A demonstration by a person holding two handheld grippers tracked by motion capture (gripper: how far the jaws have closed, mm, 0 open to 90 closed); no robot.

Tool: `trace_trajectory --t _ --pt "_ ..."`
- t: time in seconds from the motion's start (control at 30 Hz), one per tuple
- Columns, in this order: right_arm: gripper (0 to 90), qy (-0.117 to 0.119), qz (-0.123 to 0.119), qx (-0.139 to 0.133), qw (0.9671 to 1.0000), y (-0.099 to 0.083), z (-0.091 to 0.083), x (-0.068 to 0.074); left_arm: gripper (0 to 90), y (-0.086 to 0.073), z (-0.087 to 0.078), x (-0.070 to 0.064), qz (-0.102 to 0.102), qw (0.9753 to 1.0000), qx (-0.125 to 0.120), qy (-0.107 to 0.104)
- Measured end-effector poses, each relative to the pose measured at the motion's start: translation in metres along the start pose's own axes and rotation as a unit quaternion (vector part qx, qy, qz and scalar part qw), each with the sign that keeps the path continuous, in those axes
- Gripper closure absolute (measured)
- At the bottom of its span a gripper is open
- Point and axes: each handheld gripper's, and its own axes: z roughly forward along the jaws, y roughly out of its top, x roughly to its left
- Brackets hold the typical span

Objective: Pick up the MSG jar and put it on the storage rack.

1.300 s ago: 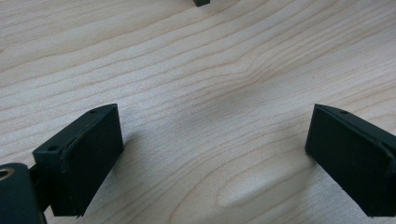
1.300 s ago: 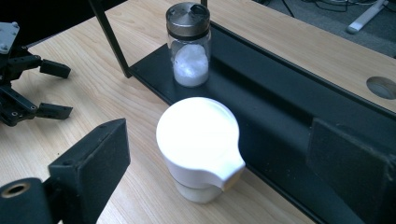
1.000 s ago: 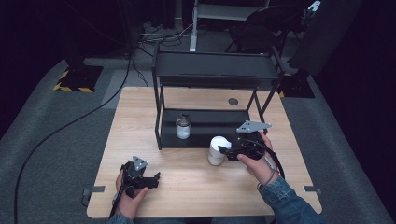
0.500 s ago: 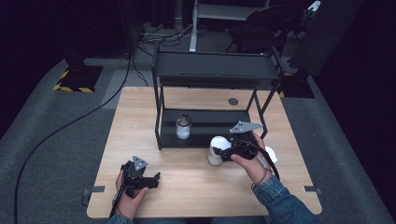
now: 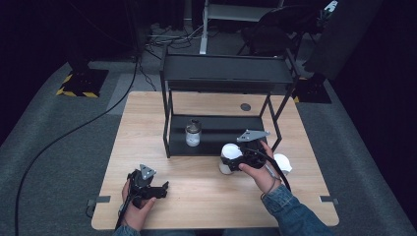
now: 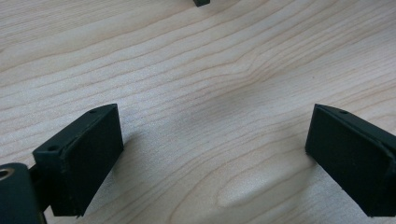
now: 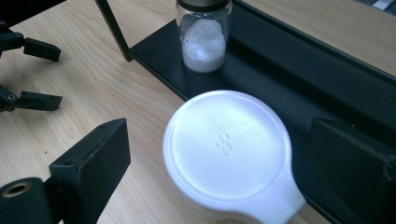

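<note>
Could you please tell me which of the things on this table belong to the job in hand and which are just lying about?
In the job:
- white lidded container, between the open jaws
- right gripper, reaching around it

Lying about:
- glass jar of white powder, on the black rack's lower shelf
- white piece on the table beside the right hand
- left gripper, open over bare wood

Light wooden rectangular table (image 5: 147, 123) on grey carpeted floor (image 5: 54, 128), black metal two-tier shelf rack (image 5: 223, 73) at its far side, yellow-black striped floor marking (image 5: 74, 91), black cable (image 5: 64, 135) trailing left, dark surroundings
</note>
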Motion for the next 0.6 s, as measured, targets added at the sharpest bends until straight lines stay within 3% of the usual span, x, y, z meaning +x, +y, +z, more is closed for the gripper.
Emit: trace_trajectory --t 0.6 --pt "9.0 -0.001 0.007 0.026 0.9996 -0.011 0.020 -0.006 3.9 0.000 0.000 0.000 0.000 1.0000 0.000 0.000"
